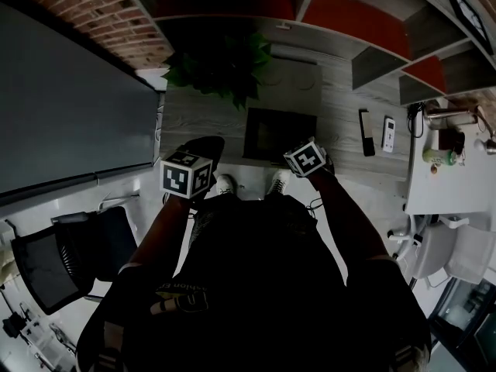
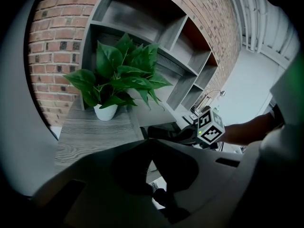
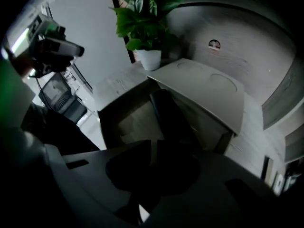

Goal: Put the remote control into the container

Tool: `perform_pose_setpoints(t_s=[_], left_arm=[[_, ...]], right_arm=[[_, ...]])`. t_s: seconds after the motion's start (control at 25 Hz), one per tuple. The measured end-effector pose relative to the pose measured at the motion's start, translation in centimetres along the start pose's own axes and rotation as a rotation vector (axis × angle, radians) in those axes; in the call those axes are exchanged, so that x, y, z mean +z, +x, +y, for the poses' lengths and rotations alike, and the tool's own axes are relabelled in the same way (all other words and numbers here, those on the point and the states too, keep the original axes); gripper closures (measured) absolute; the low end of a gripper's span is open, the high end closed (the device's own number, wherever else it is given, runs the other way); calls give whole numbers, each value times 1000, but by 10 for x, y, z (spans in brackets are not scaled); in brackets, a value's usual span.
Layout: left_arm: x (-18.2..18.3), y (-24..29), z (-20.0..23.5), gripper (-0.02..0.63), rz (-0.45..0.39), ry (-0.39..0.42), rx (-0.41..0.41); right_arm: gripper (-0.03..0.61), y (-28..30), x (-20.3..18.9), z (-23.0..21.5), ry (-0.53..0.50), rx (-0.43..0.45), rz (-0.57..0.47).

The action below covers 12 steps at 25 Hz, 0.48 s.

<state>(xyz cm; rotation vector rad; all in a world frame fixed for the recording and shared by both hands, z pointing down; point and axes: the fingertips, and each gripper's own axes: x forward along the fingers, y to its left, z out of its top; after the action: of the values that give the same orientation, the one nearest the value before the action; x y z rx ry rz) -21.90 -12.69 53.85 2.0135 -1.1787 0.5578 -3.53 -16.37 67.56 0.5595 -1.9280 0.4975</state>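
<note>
Two remote controls lie on the grey wooden desk (image 1: 341,91), a black one (image 1: 366,132) and a white one (image 1: 388,134) beside it. The dark open container (image 1: 279,134) stands left of them, and its inside (image 3: 135,120) shows in the right gripper view. My right gripper (image 1: 302,155) hangs at the container's near right corner. Its jaws (image 3: 153,167) stand almost together with a thin slit, and I see nothing between them. My left gripper (image 1: 205,146) is held off the container's near left corner, jaws (image 2: 148,167) together and empty.
A potted plant (image 1: 221,64) stands at the back of the desk, under wall shelves (image 1: 364,22). A light panel (image 3: 204,87) sits by the container. A black chair (image 1: 70,258) is at the left, and a white side table (image 1: 446,169) with small items at the right.
</note>
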Motion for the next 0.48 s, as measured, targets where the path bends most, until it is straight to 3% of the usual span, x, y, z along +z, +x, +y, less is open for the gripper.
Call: perform_pose_setpoints(t_s=[0.24, 0.4, 0.48], left_arm=[[1, 4, -6, 607, 18, 23, -6], [0, 11, -14, 607, 29, 32, -9], [3, 13, -20, 607, 24, 35, -11]], right_arm=[[561, 10, 18, -21, -83, -114, -25], [561, 17, -2, -5, -103, -72, 135], [561, 16, -15, -18, -55, -151, 165]])
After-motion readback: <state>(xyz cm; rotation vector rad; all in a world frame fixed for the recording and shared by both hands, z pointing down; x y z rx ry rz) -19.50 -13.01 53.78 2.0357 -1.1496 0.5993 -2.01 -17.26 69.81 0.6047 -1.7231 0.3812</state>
